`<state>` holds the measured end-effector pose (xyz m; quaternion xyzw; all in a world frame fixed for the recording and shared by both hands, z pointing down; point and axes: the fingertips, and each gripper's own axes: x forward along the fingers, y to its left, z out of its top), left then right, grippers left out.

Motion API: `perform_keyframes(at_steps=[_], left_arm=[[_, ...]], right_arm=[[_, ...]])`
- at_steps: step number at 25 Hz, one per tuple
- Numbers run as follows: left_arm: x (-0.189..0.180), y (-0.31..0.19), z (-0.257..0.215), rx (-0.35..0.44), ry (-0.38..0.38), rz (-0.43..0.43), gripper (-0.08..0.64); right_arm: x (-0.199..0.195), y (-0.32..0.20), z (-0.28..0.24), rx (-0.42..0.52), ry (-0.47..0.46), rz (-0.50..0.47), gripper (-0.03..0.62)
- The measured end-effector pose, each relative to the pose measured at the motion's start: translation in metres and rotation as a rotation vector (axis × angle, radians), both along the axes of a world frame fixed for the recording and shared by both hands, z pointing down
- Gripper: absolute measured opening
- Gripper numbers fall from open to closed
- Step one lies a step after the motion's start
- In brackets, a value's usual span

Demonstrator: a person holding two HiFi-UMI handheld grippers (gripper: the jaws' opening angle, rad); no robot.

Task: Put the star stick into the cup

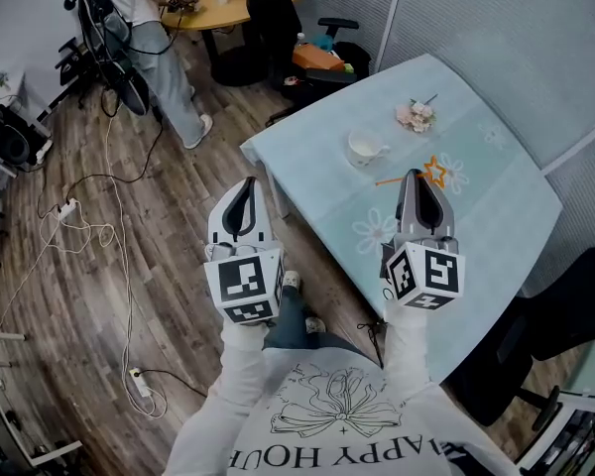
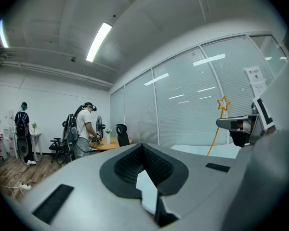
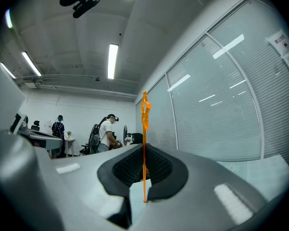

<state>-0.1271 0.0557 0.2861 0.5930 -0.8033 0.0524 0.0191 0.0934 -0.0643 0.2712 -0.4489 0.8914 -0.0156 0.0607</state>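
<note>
The pick-up looks done. The right tool [image 3: 144, 150] is pinched down narrow on the thin orange star stick [image 3: 144, 129], which runs through its pads with the star end sticking out past the tips. From the head view the stick lies crosswise at the tool's tips, over the middle of the pale blue surface [image 1: 496, 196] and apparently clear of it. The left tool [image 2: 143, 148] has its jaws together with nothing between them, and it hangs over the floor, off the surface's near-left edge.

The white cup [image 1: 365, 149] stands upright toward the far-left edge, just beyond and left of the stick, and looks empty. A small pink flower piece [image 1: 415, 117] lies nearer the far corner.

What I judge is left: carry the stick over the cup, tip its plain end in, and let go.
</note>
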Motion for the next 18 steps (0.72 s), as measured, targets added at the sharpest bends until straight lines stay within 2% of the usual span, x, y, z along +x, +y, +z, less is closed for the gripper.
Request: perform_keyframes(at_steps=[10, 18], left_arm=[[-0.035, -0.080, 0.018, -0.020, 0.012, 0.043, 0.006], [-0.063, -0.164, 0.034, -0.060, 0.021, 0.131, 0.006]], right_arm=[[-0.037, -0.069, 0.015, -0.016, 0.008, 0.017, 0.018], [-0.067, -0.135, 0.028, -0.039, 0.012, 0.078, 0.018]])
